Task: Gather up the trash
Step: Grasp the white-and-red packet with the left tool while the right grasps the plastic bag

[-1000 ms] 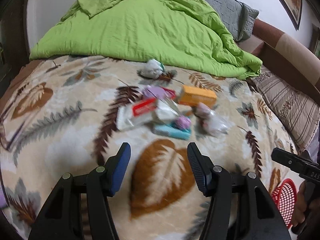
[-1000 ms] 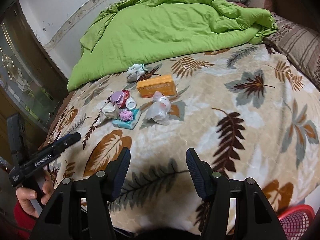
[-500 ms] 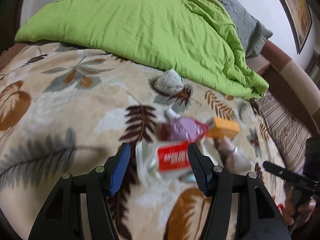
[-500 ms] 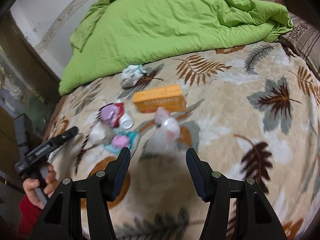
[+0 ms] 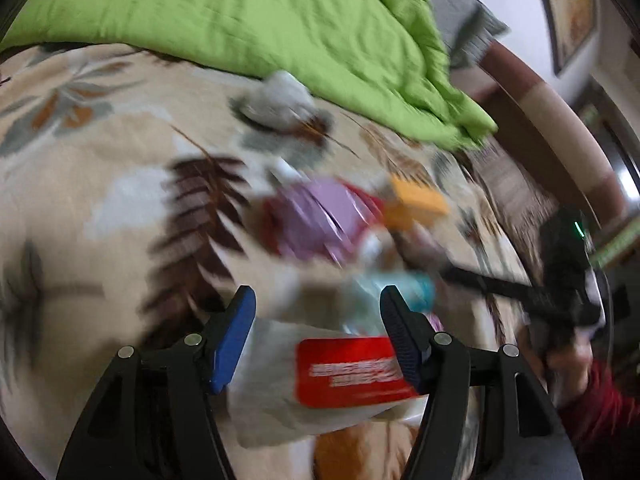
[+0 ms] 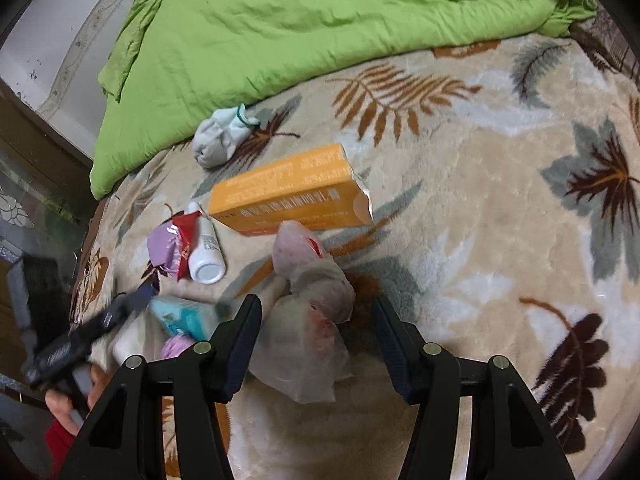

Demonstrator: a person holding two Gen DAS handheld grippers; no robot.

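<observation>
Trash heap on blanket (image 6: 480,208): right gripper (image 6: 316,332) jaws closing round crumpled plastic bag (image 6: 312,312), no contact; left gripper (image 5: 316,332) jaws opening over white-red packet (image 5: 320,376). Centre before squeezing.

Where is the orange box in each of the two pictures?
Left wrist view: the orange box is blurred, right of centre, beyond the purple wrapper.
Right wrist view: the orange box lies sharp at the centre, just beyond the crumpled plastic bag between the right gripper's jaws.
Shared landmark: the green quilt fills the top of both views, with the box nearer the camera than it.
</observation>
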